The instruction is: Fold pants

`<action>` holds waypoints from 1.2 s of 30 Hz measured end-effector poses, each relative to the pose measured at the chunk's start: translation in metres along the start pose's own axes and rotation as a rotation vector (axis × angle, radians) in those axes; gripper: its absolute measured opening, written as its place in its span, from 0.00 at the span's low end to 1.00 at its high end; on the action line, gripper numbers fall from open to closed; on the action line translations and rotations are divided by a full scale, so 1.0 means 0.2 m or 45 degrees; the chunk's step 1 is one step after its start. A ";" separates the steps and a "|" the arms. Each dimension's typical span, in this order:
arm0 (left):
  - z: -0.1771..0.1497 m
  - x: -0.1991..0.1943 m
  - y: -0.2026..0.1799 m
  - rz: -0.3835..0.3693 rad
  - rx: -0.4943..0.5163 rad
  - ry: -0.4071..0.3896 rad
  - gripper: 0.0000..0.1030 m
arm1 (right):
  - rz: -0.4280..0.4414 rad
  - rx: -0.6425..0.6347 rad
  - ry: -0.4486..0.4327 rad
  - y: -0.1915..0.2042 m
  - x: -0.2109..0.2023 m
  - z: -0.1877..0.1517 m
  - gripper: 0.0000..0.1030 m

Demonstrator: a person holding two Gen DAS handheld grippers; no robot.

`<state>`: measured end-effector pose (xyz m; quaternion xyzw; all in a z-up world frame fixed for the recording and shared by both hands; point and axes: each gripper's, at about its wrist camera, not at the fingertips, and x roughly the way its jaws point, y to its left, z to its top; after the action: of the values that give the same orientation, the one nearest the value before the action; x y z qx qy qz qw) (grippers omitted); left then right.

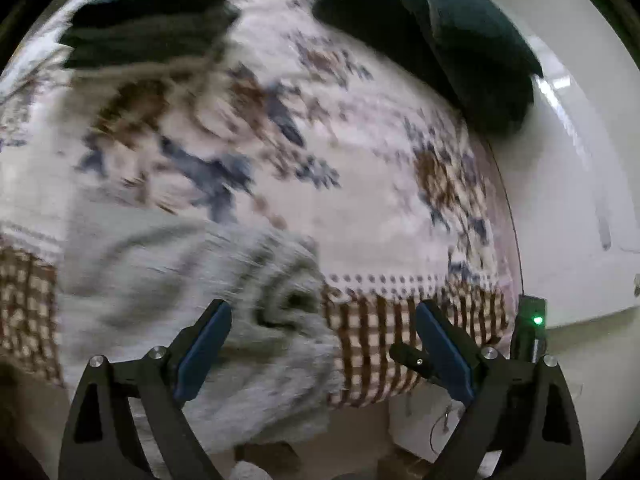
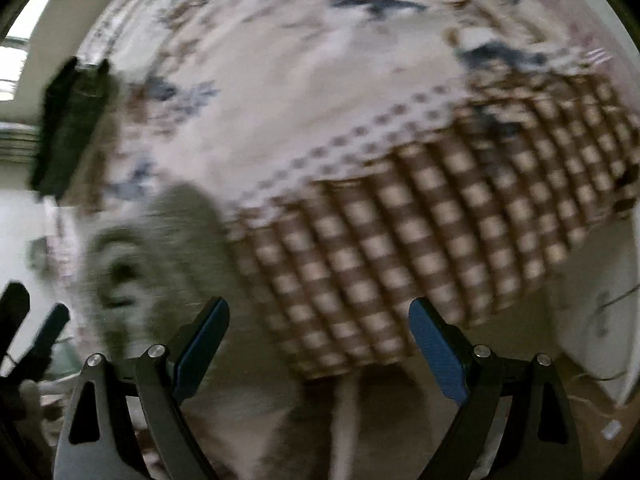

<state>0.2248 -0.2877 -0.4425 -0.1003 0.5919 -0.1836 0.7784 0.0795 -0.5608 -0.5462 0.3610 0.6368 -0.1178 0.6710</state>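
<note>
Both hand-held grippers, left (image 1: 324, 344) and right (image 2: 319, 342), are hanging released; I'm judging the soft, limp grey pants (image 1: 200, 288) best pinched at an edge

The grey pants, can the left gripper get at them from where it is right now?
Probably yes. The left gripper has its jaws wide open with nothing between them, and the grey pants lie bunched on the patterned bedspread just ahead, uncovered.

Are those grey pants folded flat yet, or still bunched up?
Bunched up. The grey pants lie in a rumpled heap with curling creases at the bed's edge; neither set of jaws holds them.
</note>
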 end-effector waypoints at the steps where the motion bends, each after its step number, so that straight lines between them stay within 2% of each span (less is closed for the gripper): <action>1: 0.02 -0.05 0.05 0.021 -0.026 -0.018 0.91 | 0.058 -0.004 0.023 0.04 0.01 0.00 0.91; 2: 0.03 -0.10 0.11 0.037 -0.064 -0.041 0.91 | 0.150 -0.016 0.059 0.09 0.02 0.01 0.91; 4: 0.04 -0.18 0.25 0.086 -0.133 -0.070 0.91 | 0.255 -0.052 0.098 0.21 0.07 0.00 0.91; 6: 0.04 -0.20 0.39 0.178 -0.178 -0.088 0.91 | 0.312 -0.101 0.122 0.34 0.12 -0.01 0.91; 7: 0.03 -0.19 0.48 0.256 -0.196 -0.079 0.91 | 0.323 -0.134 0.144 0.39 0.17 0.00 0.91; 10: -0.02 -0.14 0.66 0.397 -0.242 -0.052 0.91 | 0.299 -0.194 0.200 0.51 0.29 -0.03 0.90; 11: -0.03 -0.11 0.73 0.448 -0.267 -0.031 0.91 | 0.279 -0.225 0.235 0.55 0.35 -0.03 0.85; 12: -0.05 -0.09 0.78 0.463 -0.288 -0.009 0.91 | 0.268 -0.245 0.259 0.56 0.39 -0.04 0.75; 13: -0.07 -0.05 0.83 0.470 -0.305 0.012 0.91 | 0.231 -0.267 0.244 0.58 0.40 -0.07 0.40; 14: -0.09 -0.03 0.87 0.481 -0.323 0.029 0.91 | 0.181 -0.296 0.224 0.60 0.39 -0.08 0.35; 16: -0.10 -0.02 0.90 0.436 -0.339 0.029 0.91 | 0.141 -0.325 0.163 0.61 0.31 -0.14 0.32; 19: -0.10 -0.01 0.91 0.439 -0.321 0.029 0.91 | 0.128 -0.260 0.082 0.53 0.12 -0.17 0.31; 21: -0.10 0.03 0.89 0.428 -0.291 0.040 0.91 | 0.069 -0.199 0.009 0.44 -0.02 -0.18 0.33; 23: -0.10 0.12 0.87 0.413 -0.260 0.079 0.91 | -0.047 -0.163 -0.007 0.35 -0.05 -0.15 0.53; 24: -0.10 0.16 0.86 0.401 -0.254 0.105 0.91 | -0.097 -0.150 0.041 0.30 0.00 -0.13 0.57; 25: -0.10 0.20 0.86 0.398 -0.249 0.122 0.91 | -0.107 -0.107 0.128 0.25 0.05 -0.10 0.58; 26: -0.10 0.22 0.85 0.405 -0.243 0.133 0.91 | -0.056 -0.019 0.161 0.20 0.07 -0.08 0.58; 28: -0.10 0.24 0.84 0.402 -0.235 0.136 0.91 | 0.052 0.065 0.128 0.15 0.03 -0.04 0.58; 30: -0.10 0.25 0.83 0.416 -0.227 0.128 0.91 | 0.081 0.090 0.059 0.16 -0.02 -0.01 0.64; 31: -0.10 0.25 0.84 0.415 -0.229 0.128 0.91 | 0.131 0.092 0.056 0.18 -0.03 0.00 0.71; 32: -0.10 0.26 0.85 0.412 -0.239 0.129 0.91 | 0.167 0.098 0.078 0.19 -0.01 0.02 0.73; 34: -0.10 0.27 0.87 0.408 -0.256 0.133 0.91 | 0.254 0.152 0.171 0.21 0.09 0.04 0.73; 35: -0.11 0.26 0.87 0.409 -0.263 0.134 0.91 | 0.262 0.147 0.223 0.22 0.14 0.04 0.71; 36: -0.10 0.27 0.88 0.410 -0.266 0.133 0.91 | 0.254 0.118 0.269 0.25 0.21 0.06 0.60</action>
<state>0.2468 -0.1483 -0.5614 -0.0748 0.6556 0.0009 0.7514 0.1262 -0.5193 -0.5692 0.4635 0.6588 -0.0413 0.5911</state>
